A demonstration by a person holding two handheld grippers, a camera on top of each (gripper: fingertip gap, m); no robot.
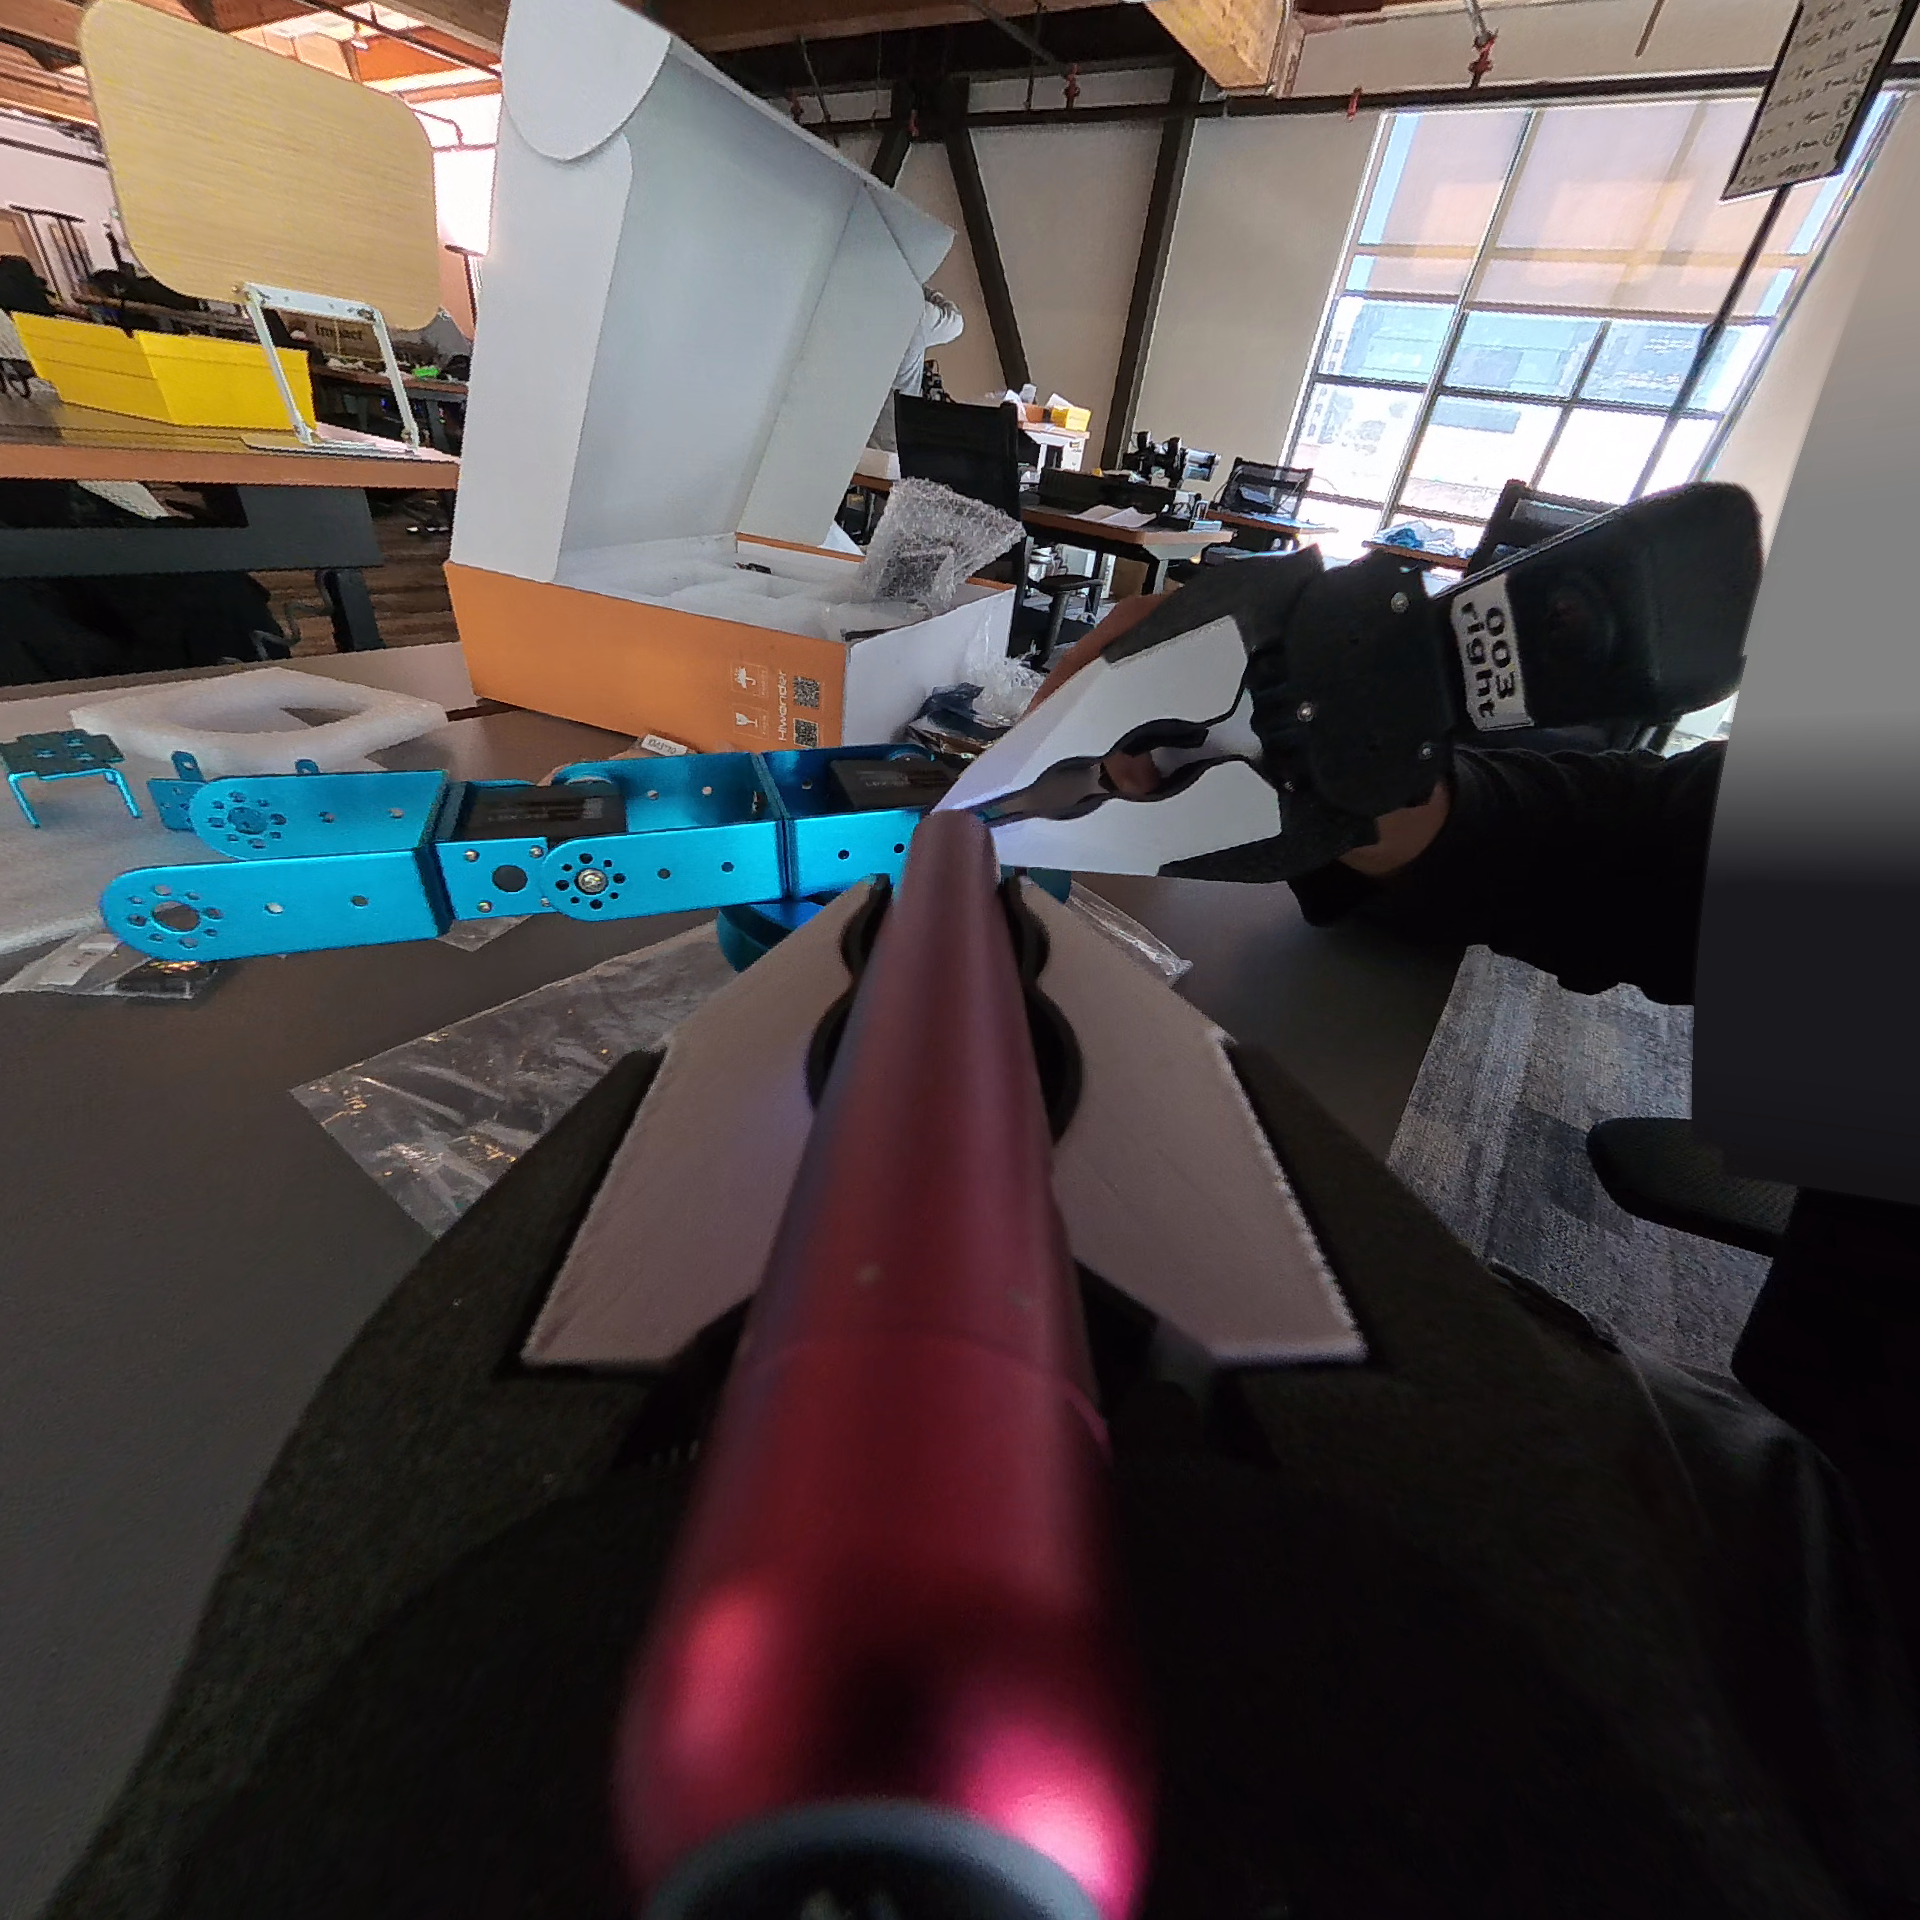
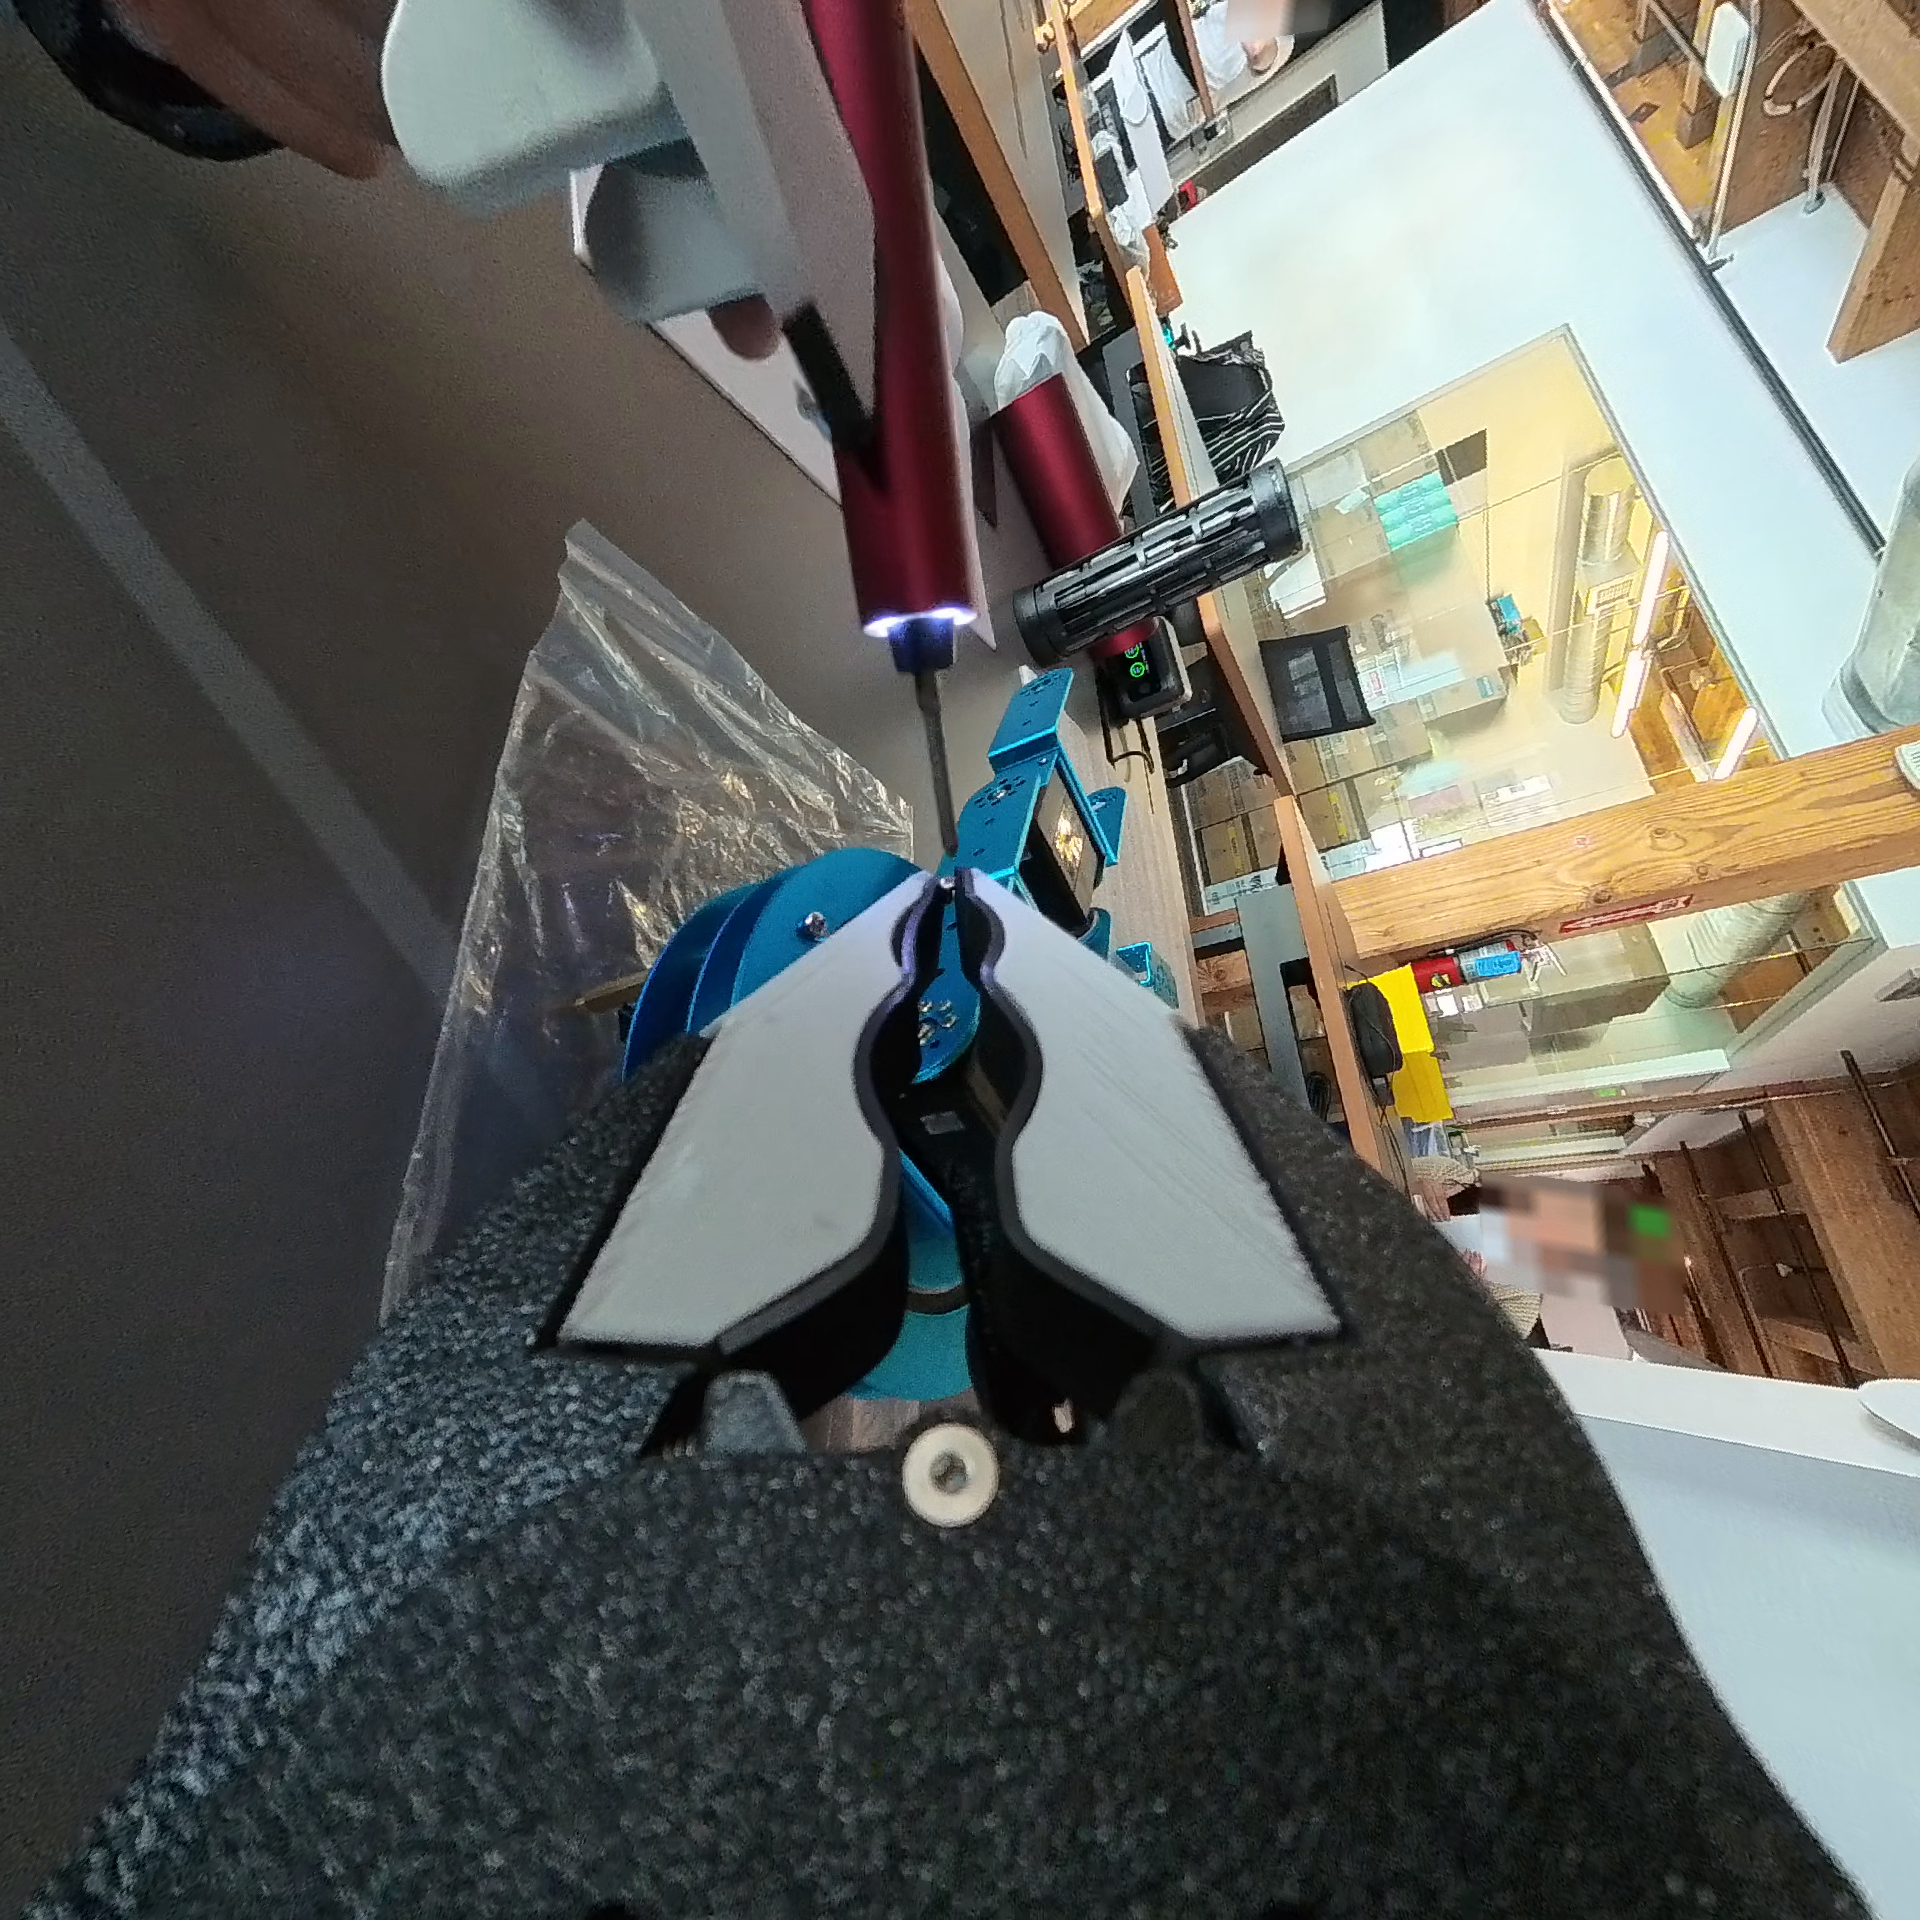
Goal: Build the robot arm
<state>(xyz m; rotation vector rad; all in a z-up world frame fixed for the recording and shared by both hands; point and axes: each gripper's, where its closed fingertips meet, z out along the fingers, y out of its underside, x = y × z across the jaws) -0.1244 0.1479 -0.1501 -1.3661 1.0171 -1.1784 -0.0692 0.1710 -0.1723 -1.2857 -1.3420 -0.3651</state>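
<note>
My left gripper [image 1: 945, 894] is shut on a dark red electric screwdriver [image 1: 914, 1299] that points forward at a blue metal robot arm [image 1: 416, 862] lying on the dark table [image 1: 156, 1195]. In the right wrist view the screwdriver [image 2: 894, 416] has its light ring lit, and its bit [image 2: 940, 758] comes down just above my right gripper's tips. My right gripper [image 2: 945, 883] is shut on a small silver screw [image 2: 943, 883], held against the blue arm [image 2: 987, 821] beside its round base [image 2: 769, 935]. The right gripper also shows in the left wrist view [image 1: 971, 805].
An open orange and white box [image 1: 665, 665] stands behind the arm. White foam [image 1: 260, 717] and loose blue brackets [image 1: 62, 769] lie at the left. A clear plastic bag [image 1: 499, 1081] lies under the screwdriver. A red tube [image 2: 1049, 468] and black bit holder [image 2: 1153, 561] lie beyond. The left gripper's tips are roughly 7 centimeters from the right gripper's.
</note>
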